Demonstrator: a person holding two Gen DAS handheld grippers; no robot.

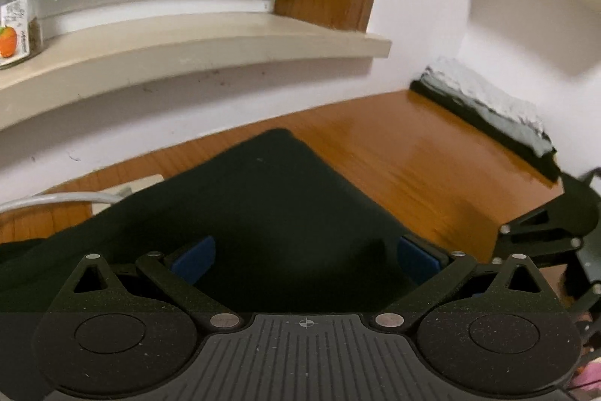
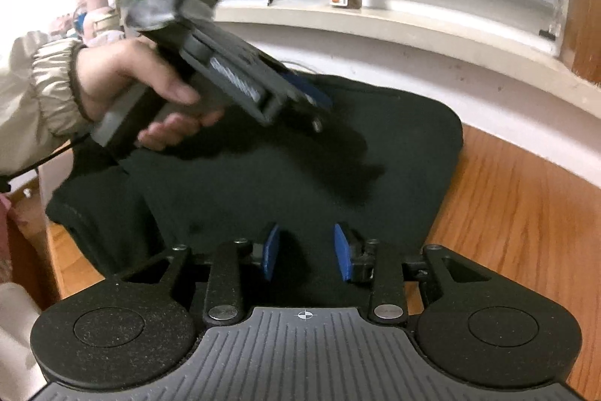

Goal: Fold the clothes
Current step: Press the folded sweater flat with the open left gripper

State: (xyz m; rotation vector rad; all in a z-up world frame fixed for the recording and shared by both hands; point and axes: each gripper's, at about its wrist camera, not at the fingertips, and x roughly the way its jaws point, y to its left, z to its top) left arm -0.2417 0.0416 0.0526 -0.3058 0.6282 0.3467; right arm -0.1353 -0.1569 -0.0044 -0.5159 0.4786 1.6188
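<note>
On table: dark garment (image 2: 300, 153), part folded.
L claw (image 1: 304, 260): wide open, empty.
R claw (image 2: 306, 252): half open, no grip.
Risk: fold may spring back, nothing pins it.

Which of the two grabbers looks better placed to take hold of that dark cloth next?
Probably the left gripper: its jaws stand wide open, low over the dark garment. The right gripper is narrower, near the garment's front edge.

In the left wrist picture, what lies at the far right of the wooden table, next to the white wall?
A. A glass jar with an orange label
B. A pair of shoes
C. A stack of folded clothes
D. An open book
C: a stack of folded clothes, dark below and grey on top, lies on the wooden table against the wall; the glass jar stands on the windowsill instead.
</note>
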